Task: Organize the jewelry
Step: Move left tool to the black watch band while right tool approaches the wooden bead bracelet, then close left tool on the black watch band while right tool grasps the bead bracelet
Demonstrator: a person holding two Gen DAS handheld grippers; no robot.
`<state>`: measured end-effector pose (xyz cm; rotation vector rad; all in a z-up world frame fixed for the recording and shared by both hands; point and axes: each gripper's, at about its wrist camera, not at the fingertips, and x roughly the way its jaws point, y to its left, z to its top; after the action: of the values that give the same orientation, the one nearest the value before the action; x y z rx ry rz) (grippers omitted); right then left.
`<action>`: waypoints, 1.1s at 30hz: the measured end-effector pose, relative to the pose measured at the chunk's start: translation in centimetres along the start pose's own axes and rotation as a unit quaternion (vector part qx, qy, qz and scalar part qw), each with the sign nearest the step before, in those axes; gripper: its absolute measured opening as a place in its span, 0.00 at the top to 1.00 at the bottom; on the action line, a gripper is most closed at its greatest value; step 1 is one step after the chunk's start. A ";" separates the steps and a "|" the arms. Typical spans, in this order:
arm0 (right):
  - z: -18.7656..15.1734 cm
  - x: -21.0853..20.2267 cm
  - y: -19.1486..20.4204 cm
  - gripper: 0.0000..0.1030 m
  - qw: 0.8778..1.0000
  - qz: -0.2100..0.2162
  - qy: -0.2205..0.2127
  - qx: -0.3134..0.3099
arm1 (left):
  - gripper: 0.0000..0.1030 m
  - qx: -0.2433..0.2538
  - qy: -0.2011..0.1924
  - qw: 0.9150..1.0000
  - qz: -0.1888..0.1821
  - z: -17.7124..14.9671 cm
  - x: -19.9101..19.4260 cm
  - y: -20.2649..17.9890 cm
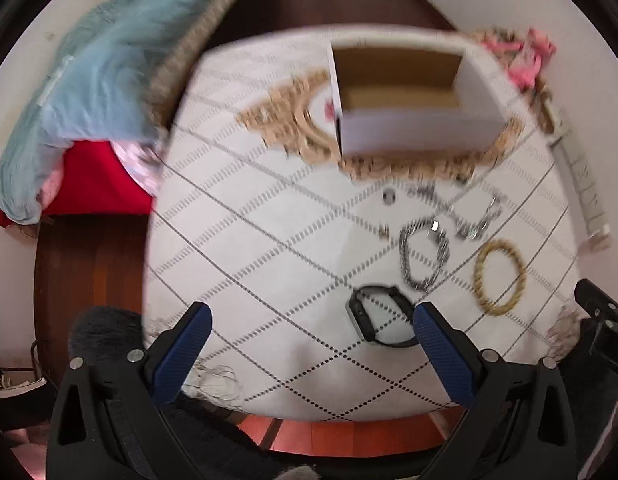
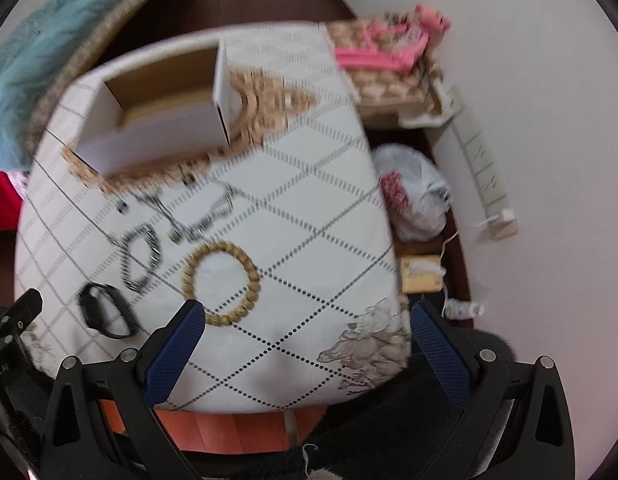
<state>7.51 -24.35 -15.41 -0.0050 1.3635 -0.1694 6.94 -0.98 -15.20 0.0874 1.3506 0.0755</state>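
Observation:
An open white cardboard box [image 1: 413, 120] [image 2: 157, 120] stands at the back of a white diamond-patterned cloth [image 1: 269, 240] [image 2: 317, 232]. In front of it lie a silver chain bracelet [image 1: 423, 256] [image 2: 139, 258], a gold beaded bracelet [image 1: 499, 276] [image 2: 221, 282], a black band watch [image 1: 379, 320] [image 2: 105, 312] and a silver necklace [image 1: 465, 216] [image 2: 197, 216]. My left gripper [image 1: 311, 316] is open and empty above the cloth, its right finger beside the watch. My right gripper [image 2: 305, 316] is open and empty, its left finger just over the gold bracelet's near edge.
A wooden ornate frame [image 1: 293, 120] [image 2: 265, 108] lies under the box. A blue cloth [image 1: 97, 80] and red fabric [image 1: 97, 180] are at the left. Pink hangers [image 2: 389, 48], a plastic bag [image 2: 417, 196] and a power strip [image 2: 481, 164] are at the right.

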 end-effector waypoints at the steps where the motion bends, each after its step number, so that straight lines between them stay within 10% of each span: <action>1: -0.1 1.1 0.0 0.00 1.000 -0.003 0.011 0.001 | 0.01 -0.002 0.012 1.000 -0.004 -0.1 1.1 -0.1; 16: -0.1 9.2 0.4 0.06 0.997 0.030 0.059 0.025 | 0.05 -0.038 0.063 0.995 -0.069 -0.6 7.2 -1.1; 25: 0.0 10.5 1.6 0.17 0.997 0.044 0.063 0.022 | 0.49 -0.061 0.061 0.987 -0.136 -0.9 8.0 -0.3; 28: -0.4 10.2 2.3 0.20 0.997 0.045 0.062 0.018 | 0.79 -0.069 0.068 0.985 -0.145 -1.1 8.1 -0.2; 33: -0.5 9.8 2.7 0.29 0.997 0.046 0.058 0.014 | 0.90 -0.085 0.070 0.982 -0.152 -1.3 9.1 0.8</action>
<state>9.31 -22.85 -25.34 0.0913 1.4737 -0.1124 7.64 0.84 -24.21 -0.2730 1.4785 -0.0633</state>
